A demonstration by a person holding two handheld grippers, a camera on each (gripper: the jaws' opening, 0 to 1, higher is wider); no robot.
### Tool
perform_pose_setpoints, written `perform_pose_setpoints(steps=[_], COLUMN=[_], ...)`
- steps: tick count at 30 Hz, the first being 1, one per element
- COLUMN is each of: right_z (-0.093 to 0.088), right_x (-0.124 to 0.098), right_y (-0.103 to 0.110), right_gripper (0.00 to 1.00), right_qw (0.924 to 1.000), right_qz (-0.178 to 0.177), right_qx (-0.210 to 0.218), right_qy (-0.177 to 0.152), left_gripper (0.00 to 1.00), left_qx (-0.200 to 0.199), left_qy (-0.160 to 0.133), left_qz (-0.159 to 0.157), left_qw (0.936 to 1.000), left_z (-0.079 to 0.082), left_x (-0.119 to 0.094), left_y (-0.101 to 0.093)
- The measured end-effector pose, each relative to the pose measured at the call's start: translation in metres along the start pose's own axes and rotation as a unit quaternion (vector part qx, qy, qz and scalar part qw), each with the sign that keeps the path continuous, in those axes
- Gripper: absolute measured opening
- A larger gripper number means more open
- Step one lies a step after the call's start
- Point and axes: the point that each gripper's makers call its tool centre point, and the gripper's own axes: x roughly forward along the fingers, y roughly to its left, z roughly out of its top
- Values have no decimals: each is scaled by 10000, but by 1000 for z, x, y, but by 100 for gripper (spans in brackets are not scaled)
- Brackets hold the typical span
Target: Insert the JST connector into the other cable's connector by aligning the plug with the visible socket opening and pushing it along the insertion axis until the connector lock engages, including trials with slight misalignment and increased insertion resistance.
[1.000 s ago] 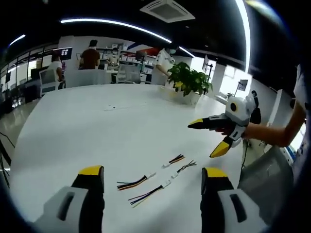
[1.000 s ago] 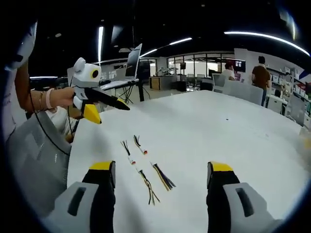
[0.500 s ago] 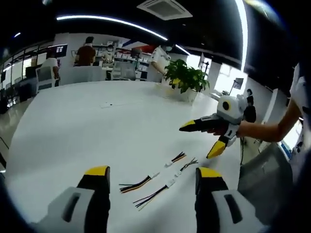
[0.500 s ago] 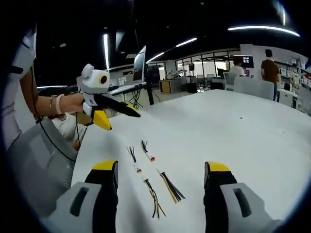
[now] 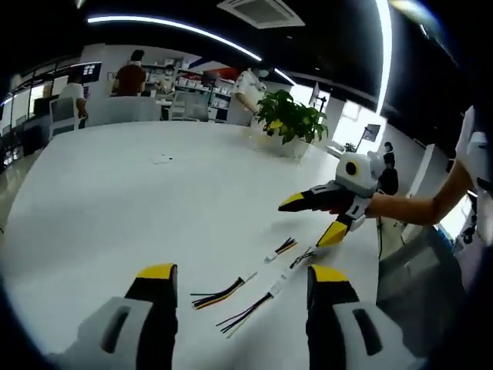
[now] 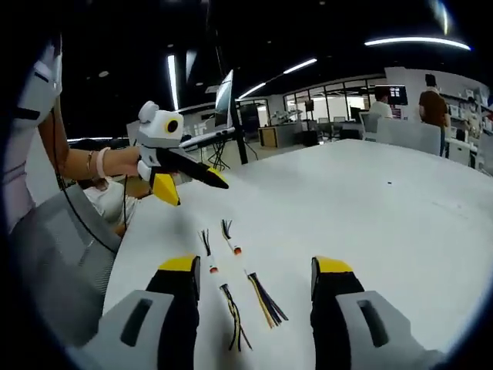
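your two cable pairs (image 5: 254, 289) lie near the worktop's (image 5: 139, 200) near edge, long axes running diagonally, connectors facing each other with a gap. bare worktop stretches far beyond. your left tool (image 5: 239, 289) and right tool (image 6: 254, 281) are both spread, holding nothing.

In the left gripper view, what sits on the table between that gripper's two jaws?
Two short multicoloured wire leads with white connectors lie on the white table, apart from the open left gripper. Otherwise bare tabletop.
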Motion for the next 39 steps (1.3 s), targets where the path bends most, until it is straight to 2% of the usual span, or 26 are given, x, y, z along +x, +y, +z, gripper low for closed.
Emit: perform_pose_setpoints(steps=[2, 6, 7, 10, 13, 15, 19, 23, 31, 34, 39], right_z=[-1, -8, -9, -12, -9, -7, -7, -11, -18, -20, -23], right_x=[1, 4, 5, 7, 9, 10, 13, 17, 26, 28, 29], right_y=[-5, -7, -7, -10, -13, -13, -13, -4, 1, 2, 4], right_gripper=[52, 51, 50, 47, 53, 51, 44, 40, 31, 27, 25], right_qw=[10000, 9998, 9997, 9994, 9995, 9996, 9997, 9982, 9966, 9959, 9953], right_qz=[22, 89, 115, 151, 161, 208, 252, 593, 709, 753, 824], right_qx=[50, 135, 172, 286, 258, 173, -40, -100, -418, -489, -515], right_qy=[-22, 89, 101, 105, 5, -35, -41, -78, 21, 38, 0], left_gripper=[62, 56, 54, 49, 48, 46, 38, 35, 29, 27, 25], left_qx=[3, -592, -615, -428, -295, -130, 516, 778, 1139, 1119, 1201], left_qy=[76, -296, -365, -384, -283, -191, 100, 404, 215, 310, 308], left_qz=[-46, -696, -719, -701, -682, -714, -783, -1016, -1190, -1179, -1270], left_qw=[10000, 9954, 9948, 9959, 9968, 9972, 9955, 9910, 9861, 9862, 9841], left_z=[-4, 5, 7, 10, 7, 3, -9, -22, -21, -24, -29], left_x=[3, 7, 8, 12, 17, 20, 26, 31, 43, 48, 50], left_y=[1, -11, -10, -6, -3, -3, -5, -12, -15, -11, -13])
